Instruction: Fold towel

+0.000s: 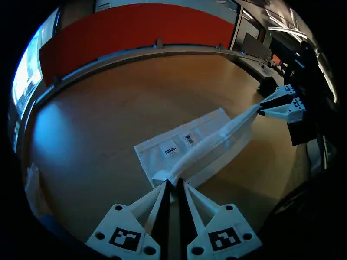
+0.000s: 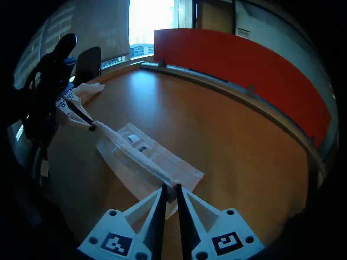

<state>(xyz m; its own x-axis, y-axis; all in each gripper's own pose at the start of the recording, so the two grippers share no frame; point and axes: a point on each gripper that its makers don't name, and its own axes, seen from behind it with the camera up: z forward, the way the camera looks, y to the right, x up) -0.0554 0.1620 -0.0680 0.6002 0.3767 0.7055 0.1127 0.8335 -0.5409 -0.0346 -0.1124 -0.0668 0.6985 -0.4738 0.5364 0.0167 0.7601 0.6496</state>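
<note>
Within left gripper (image 1: 173, 184), towel (image 1: 204, 147) end

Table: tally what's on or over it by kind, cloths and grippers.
Cloths: 2, the towel held at both ends and a loose white cloth lying apart.
Grippers: 2, the left gripper and the right gripper, each shut on the towel.
Total: 4

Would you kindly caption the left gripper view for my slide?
Left gripper and right gripper hold opposite ends of a white towel, one edge raised over the wooden table.
</note>
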